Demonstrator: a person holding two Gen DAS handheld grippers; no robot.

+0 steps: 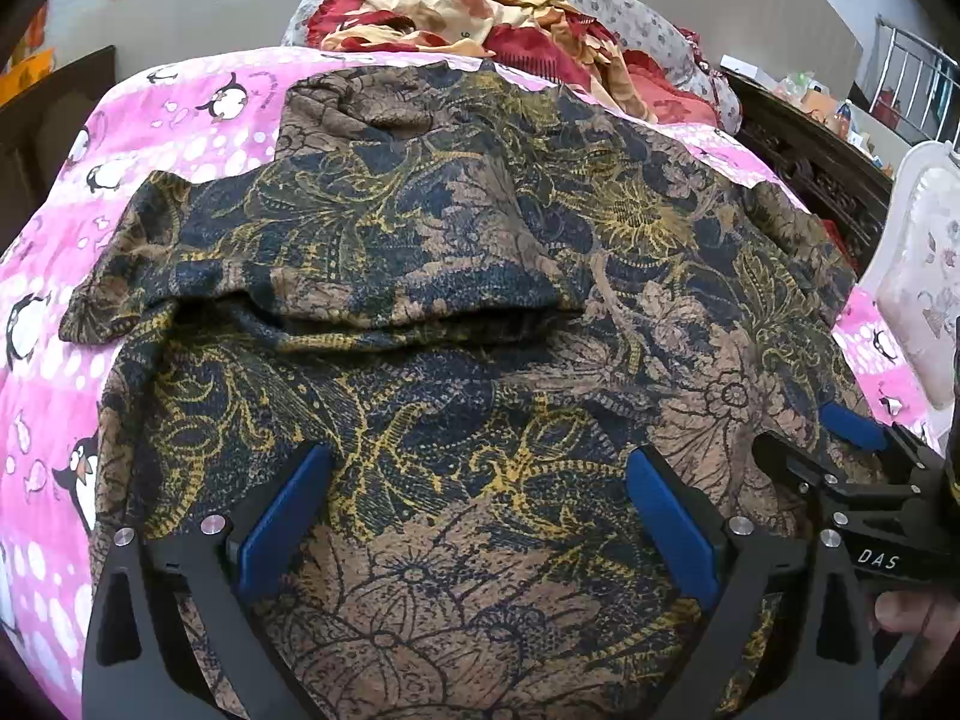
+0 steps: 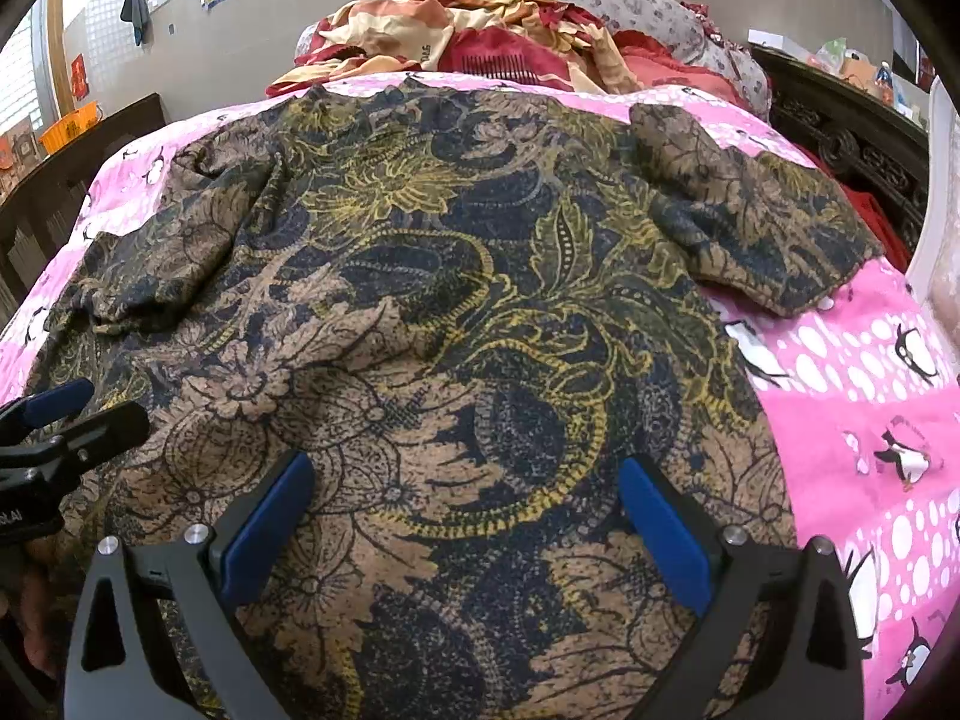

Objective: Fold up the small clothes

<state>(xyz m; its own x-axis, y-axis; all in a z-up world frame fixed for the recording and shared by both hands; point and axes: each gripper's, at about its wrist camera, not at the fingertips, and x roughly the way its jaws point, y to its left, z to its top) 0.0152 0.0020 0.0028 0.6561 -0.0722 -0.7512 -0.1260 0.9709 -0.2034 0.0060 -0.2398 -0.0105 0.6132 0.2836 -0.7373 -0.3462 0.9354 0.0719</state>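
One patterned garment (image 1: pixel 456 276), brown, navy and yellow floral print, lies spread on a bed with a pink penguin sheet (image 1: pixel 180 120); one sleeve (image 1: pixel 312 264) is folded in across the body, the other sleeve (image 2: pixel 762 222) lies out on the sheet. Left hand-held gripper (image 1: pixel 480 528) and right hand-held gripper (image 2: pixel 462 516): both side by side above the near hem, jaws spread wide, holding nothing. Crumpled red and cream bedding (image 1: pixel 468 12) sits at the far end.
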